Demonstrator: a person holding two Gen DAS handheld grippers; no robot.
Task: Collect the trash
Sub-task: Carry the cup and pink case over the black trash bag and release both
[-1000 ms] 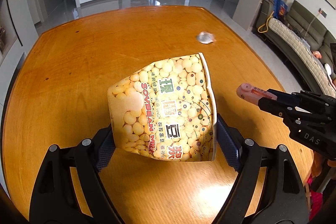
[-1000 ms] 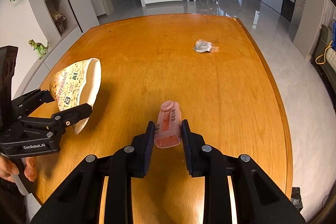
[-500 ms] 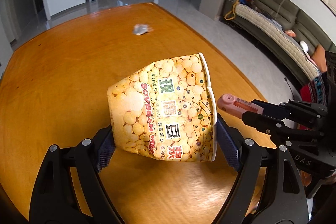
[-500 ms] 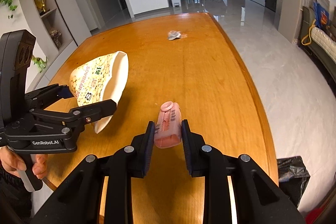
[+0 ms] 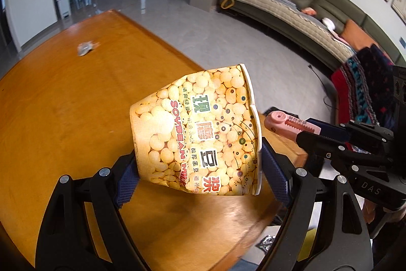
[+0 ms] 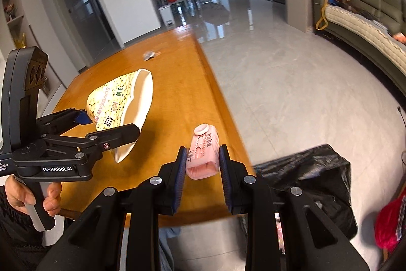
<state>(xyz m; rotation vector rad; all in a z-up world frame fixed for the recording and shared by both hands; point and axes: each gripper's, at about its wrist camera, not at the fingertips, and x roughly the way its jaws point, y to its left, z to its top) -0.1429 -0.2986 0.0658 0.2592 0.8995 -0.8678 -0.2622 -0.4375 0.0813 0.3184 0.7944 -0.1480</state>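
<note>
My left gripper point(image 5: 200, 172) is shut on a crushed yellow soybean-milk paper cup point(image 5: 198, 131), held on its side above the wooden table point(image 5: 63, 118); the cup also shows in the right wrist view point(image 6: 119, 103). My right gripper point(image 6: 203, 166) is shut on a small pink bottle point(image 6: 204, 154), held near the table's right edge; the bottle shows in the left wrist view point(image 5: 286, 122) just right of the cup. A crumpled silver wrapper point(image 5: 85, 48) lies far back on the table, also in the right wrist view point(image 6: 149, 55).
A black trash bag point(image 6: 317, 174) stands open on the floor beside the table's near right corner. A green sofa point(image 5: 304, 9) runs along the right wall. Grey tiled floor point(image 6: 291, 83) lies between table and sofa.
Both grippers have swung to the right with their loads, toward the table's right edge. The trash bag on the floor has come further into the right wrist view.
</note>
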